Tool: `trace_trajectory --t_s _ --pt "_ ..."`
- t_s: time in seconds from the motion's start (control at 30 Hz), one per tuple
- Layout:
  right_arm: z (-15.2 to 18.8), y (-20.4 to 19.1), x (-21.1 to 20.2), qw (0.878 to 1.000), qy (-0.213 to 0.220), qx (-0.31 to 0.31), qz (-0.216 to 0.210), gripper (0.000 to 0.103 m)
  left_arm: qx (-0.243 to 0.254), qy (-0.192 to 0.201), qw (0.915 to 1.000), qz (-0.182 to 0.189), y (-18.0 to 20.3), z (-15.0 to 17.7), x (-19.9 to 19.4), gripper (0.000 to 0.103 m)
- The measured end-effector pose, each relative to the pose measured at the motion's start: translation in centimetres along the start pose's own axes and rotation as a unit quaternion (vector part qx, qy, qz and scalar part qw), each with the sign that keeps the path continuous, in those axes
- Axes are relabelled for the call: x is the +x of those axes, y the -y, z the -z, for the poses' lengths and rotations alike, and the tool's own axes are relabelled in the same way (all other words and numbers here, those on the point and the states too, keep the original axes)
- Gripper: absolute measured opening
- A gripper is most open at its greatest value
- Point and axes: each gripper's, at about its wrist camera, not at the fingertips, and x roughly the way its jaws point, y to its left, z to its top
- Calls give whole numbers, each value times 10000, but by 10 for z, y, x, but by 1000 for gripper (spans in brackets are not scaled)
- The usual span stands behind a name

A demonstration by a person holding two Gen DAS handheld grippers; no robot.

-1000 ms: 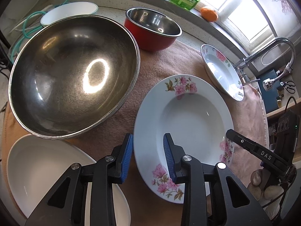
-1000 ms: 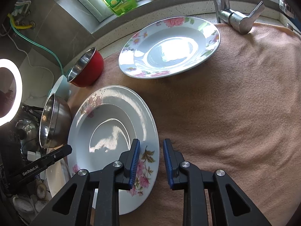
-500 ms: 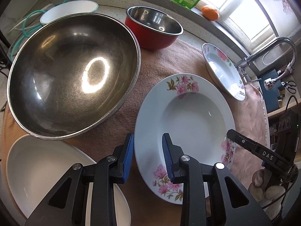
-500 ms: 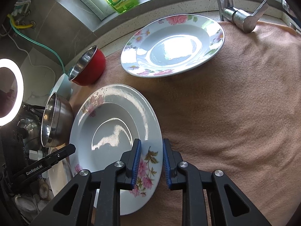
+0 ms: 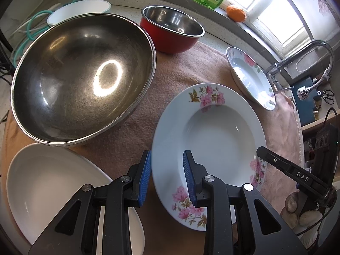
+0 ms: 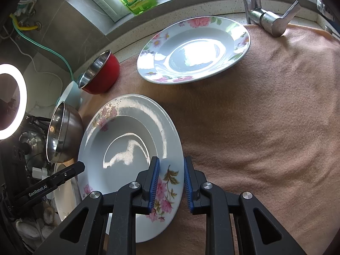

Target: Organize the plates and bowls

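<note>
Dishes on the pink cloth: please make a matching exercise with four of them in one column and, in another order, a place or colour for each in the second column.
Things:
1. large steel bowl
2. red bowl
3. near flowered plate
4. far flowered plate

Descriptions:
A. beside the tap
B. its rim lies between the jaws of both grippers
C. coloured outside, metal inside
D. all metal, next to a plain white dish

Pairs: 1-D, 2-C, 3-B, 4-A
</note>
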Motion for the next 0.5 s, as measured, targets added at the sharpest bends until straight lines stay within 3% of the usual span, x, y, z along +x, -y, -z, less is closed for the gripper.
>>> trace_trajectory --t_s 0.5 --pt "15 2 -11 10000 15 43 44 20 43 -6 10000 25 4 15 -8 29"
